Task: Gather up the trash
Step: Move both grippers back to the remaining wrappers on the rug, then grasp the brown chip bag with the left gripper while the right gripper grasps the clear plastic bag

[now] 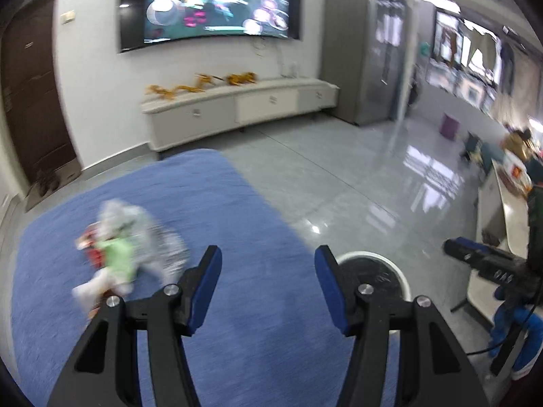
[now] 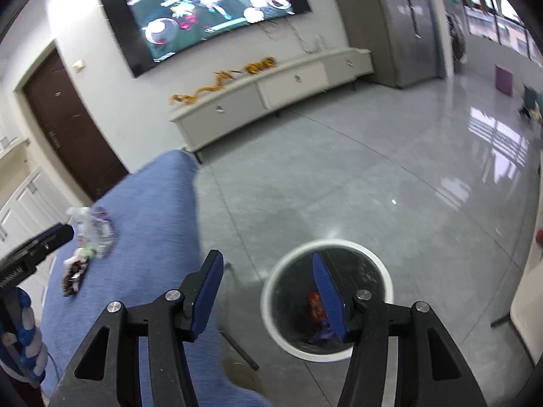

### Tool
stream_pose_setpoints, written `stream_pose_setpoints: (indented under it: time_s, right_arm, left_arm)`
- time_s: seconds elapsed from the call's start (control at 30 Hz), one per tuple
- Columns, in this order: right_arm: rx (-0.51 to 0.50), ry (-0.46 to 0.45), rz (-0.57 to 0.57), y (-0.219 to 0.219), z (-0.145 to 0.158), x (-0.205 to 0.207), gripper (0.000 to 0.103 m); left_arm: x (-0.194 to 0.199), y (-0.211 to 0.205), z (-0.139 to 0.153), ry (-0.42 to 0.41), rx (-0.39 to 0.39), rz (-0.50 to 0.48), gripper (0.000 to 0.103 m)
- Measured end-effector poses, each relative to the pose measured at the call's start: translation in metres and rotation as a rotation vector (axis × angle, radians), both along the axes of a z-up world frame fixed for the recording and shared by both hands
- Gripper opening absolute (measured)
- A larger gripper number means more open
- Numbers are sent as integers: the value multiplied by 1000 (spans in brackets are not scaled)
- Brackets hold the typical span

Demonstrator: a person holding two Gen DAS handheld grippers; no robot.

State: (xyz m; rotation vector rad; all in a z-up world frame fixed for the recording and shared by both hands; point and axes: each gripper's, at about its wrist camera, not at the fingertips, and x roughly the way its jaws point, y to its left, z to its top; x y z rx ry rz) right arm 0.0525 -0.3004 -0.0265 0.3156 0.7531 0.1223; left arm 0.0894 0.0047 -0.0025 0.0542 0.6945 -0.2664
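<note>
The crumpled pile of clear plastic, green and red wrappers (image 1: 125, 254) lies on the blue cloth surface (image 1: 237, 305), ahead-left of the left claw (image 1: 268, 291), spread wide and empty. It looks light, soft, crinkly; pinch a raised fold. The right claw (image 2: 268, 291), likewise released, hovers over the white-rimmed round bin (image 2: 325, 352).

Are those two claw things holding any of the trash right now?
No. The left gripper and right gripper are both open and empty; the trash pile lies on the blue surface.
</note>
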Motion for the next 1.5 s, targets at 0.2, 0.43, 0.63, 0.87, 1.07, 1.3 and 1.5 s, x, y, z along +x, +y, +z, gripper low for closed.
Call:
stream_pose_setpoints:
  time_s: [0.2, 0.43, 0.63, 0.87, 1.07, 1.3, 1.5]
  right_arm:
    - [-11, -61, 125, 56, 37, 4, 56]
    - [-26, -66, 318, 142, 52, 36, 62]
    - [-42, -42, 430, 202, 44, 62, 63]
    - [-86, -39, 556, 259, 42, 105, 63]
    - [-116, -18, 658, 317, 29, 150, 63]
    - [-145, 81, 761, 375, 2, 193, 63]
    - [-128, 185, 805, 391, -22, 219, 29]
  left_arm:
    - [-28, 107, 1, -45, -64, 211, 55]
    - [-28, 198, -33, 24, -135, 392, 55]
    - [-22, 217, -49, 53, -162, 389, 55]
    - [2, 209, -67, 112, -168, 267, 55]
    - [19, 201, -85, 167, -169, 198, 55]
    - [34, 205, -101, 223, -200, 177, 55]
    - [35, 202, -111, 253, -205, 178, 50]
